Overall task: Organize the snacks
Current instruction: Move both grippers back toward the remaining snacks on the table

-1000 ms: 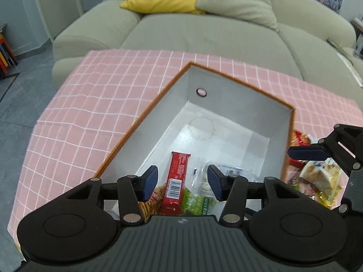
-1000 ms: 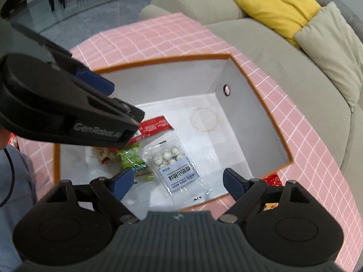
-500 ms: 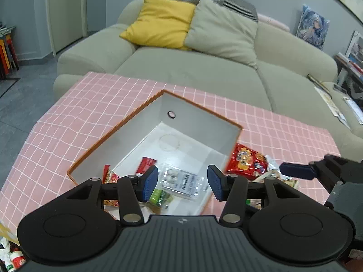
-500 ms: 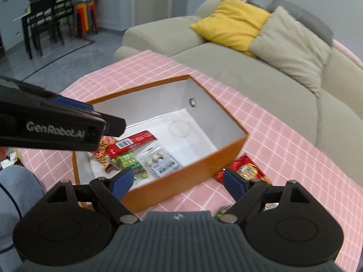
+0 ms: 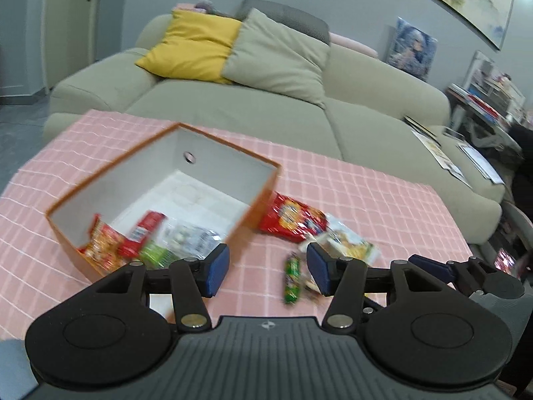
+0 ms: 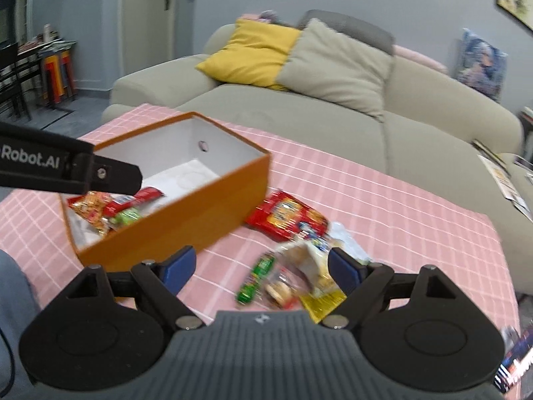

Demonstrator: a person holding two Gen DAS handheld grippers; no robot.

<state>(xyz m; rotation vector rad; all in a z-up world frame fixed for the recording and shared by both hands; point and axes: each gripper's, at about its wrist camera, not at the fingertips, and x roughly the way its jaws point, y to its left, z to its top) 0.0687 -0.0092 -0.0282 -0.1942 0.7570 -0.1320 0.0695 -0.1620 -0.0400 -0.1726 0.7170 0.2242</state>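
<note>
An orange box point(image 5: 256, 200) point(image 6: 186, 220) with white inner walls stands on the pink checked tablecloth point(image 5: 366, 196). Several snack packets point(image 5: 150, 243) lie inside it. Right of the box lie a red snack bag point(image 5: 291, 221) point(image 6: 286, 215), a green stick pack point(image 5: 292, 278) point(image 6: 256, 278) and a pale yellow-edged packet point(image 5: 349, 245) point(image 6: 313, 266). My left gripper point(image 5: 265, 271) hovers above the cloth just right of the box, its jaws opening with nothing between them. My right gripper point(image 6: 263, 266) stands open over the loose pile, holding nothing. The left gripper's finger point(image 6: 100, 173) crosses the right wrist view.
A beige sofa point(image 5: 266, 113) with a yellow cushion point(image 5: 190, 50) and a beige cushion point(image 5: 276, 56) runs behind the table. Papers point(image 5: 429, 143) lie on its right end. A person's grey-clad leg point(image 6: 13, 300) shows at the lower left of the right wrist view.
Both grippers have drawn back from over the box and swung right toward the loose snacks on the cloth. The left jaws stand a little wider.
</note>
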